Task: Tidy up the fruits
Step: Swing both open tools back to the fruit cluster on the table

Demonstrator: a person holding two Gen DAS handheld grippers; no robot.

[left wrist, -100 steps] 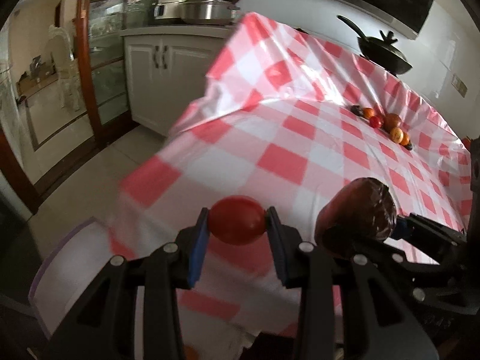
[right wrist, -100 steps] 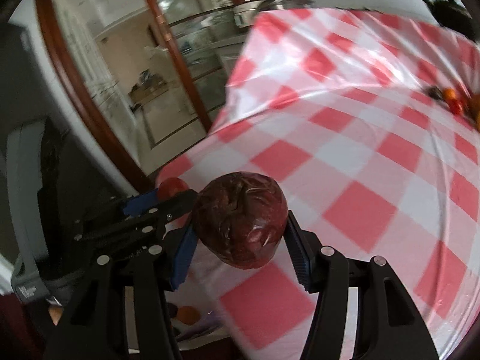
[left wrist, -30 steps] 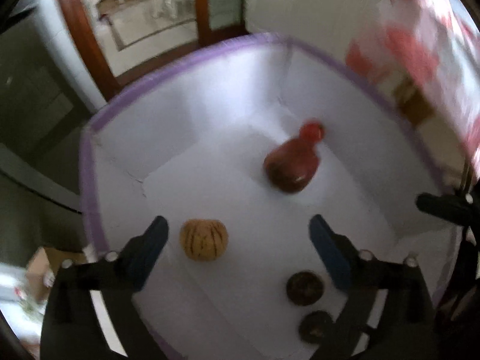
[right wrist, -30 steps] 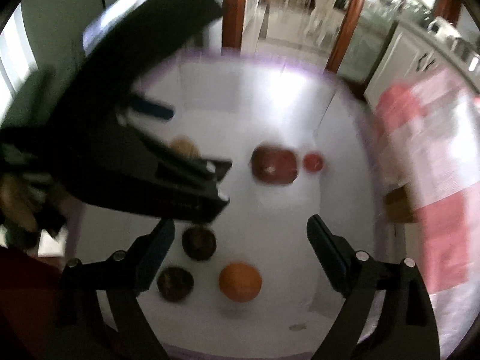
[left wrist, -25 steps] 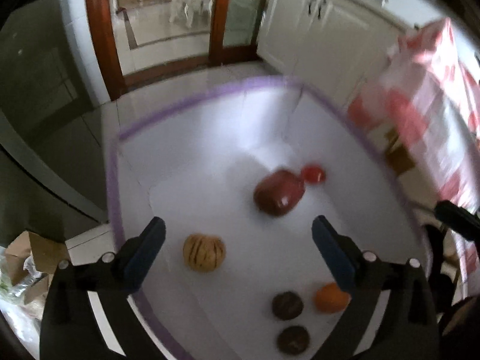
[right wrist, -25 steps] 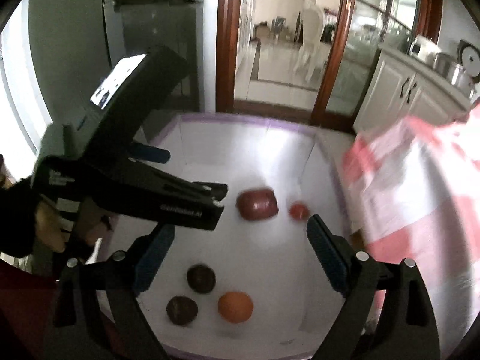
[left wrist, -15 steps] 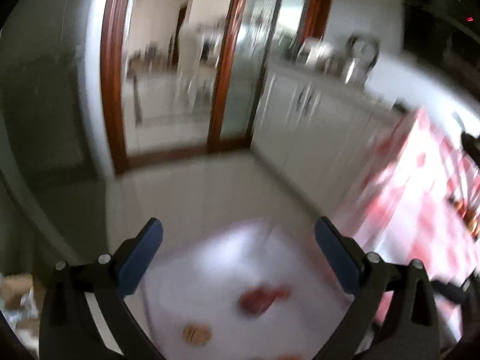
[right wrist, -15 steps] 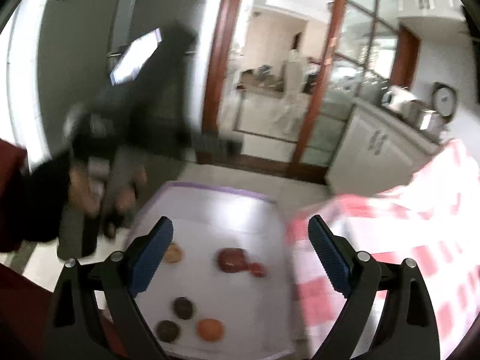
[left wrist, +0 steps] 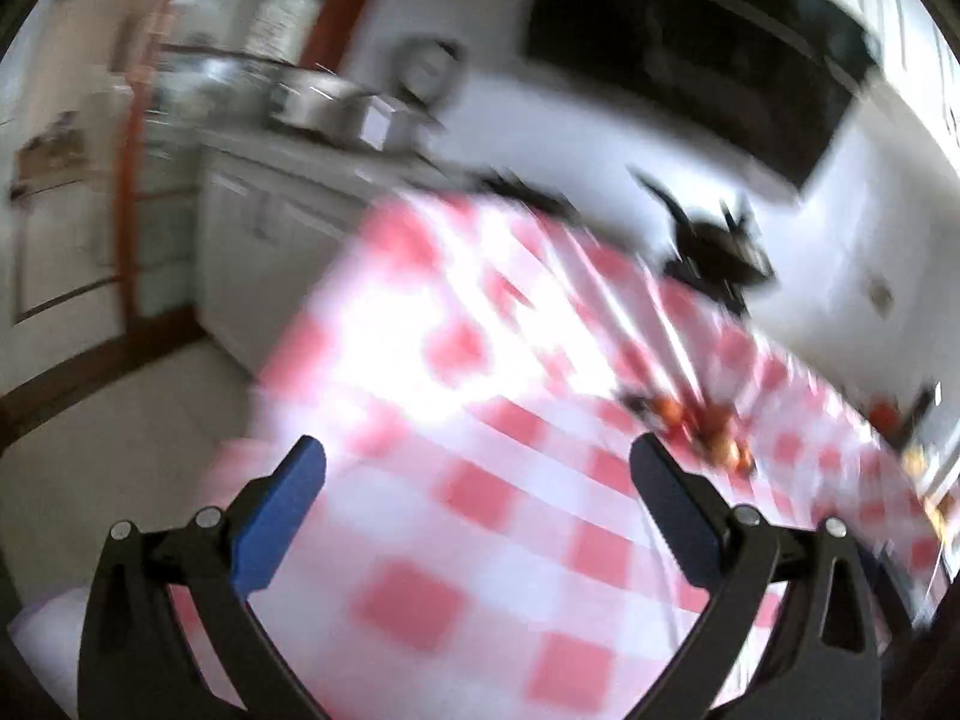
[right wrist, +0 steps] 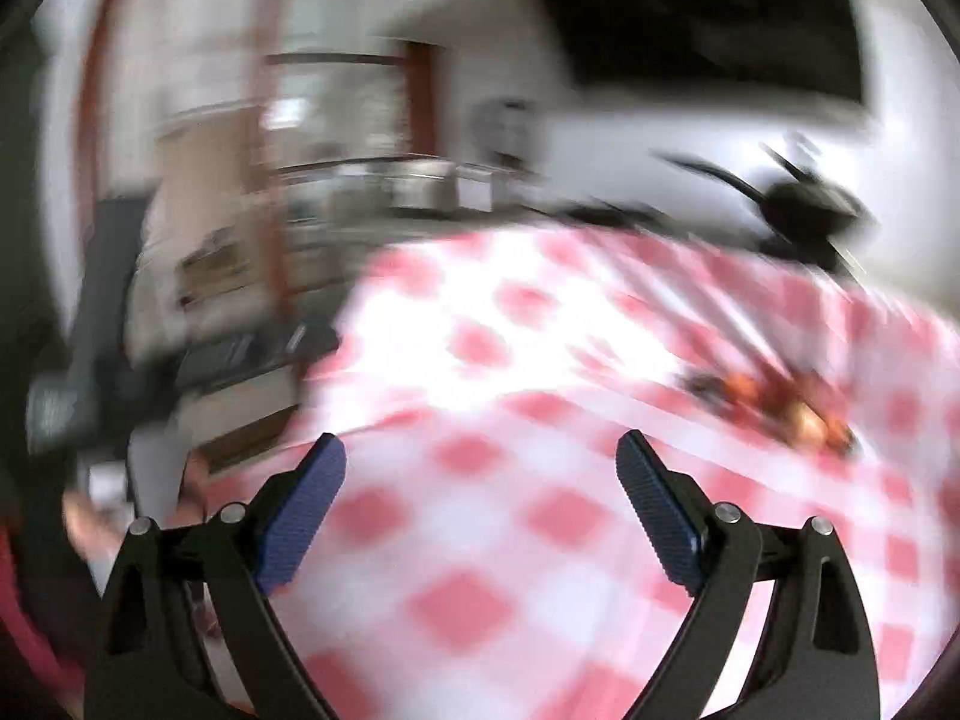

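Note:
Both views are smeared by motion. My left gripper stands open with nothing between its blue pads, above the near part of the red-and-white checked tablecloth. My right gripper is open and empty too, over the same cloth. A small cluster of red and orange fruits lies far out on the table to the right; in the right wrist view the fruits also sit at the right, well beyond the fingertips. A white corner of the basket shows at the lower left.
A black wok stands at the table's far end. White cabinets with pots on top line the left wall beside a wood-framed glass door. A dark range hood hangs above. The other gripper shows blurred at left.
Both grippers have swung up and away from the white basket with its fruits and now face the checked table. Both stay open and empty.

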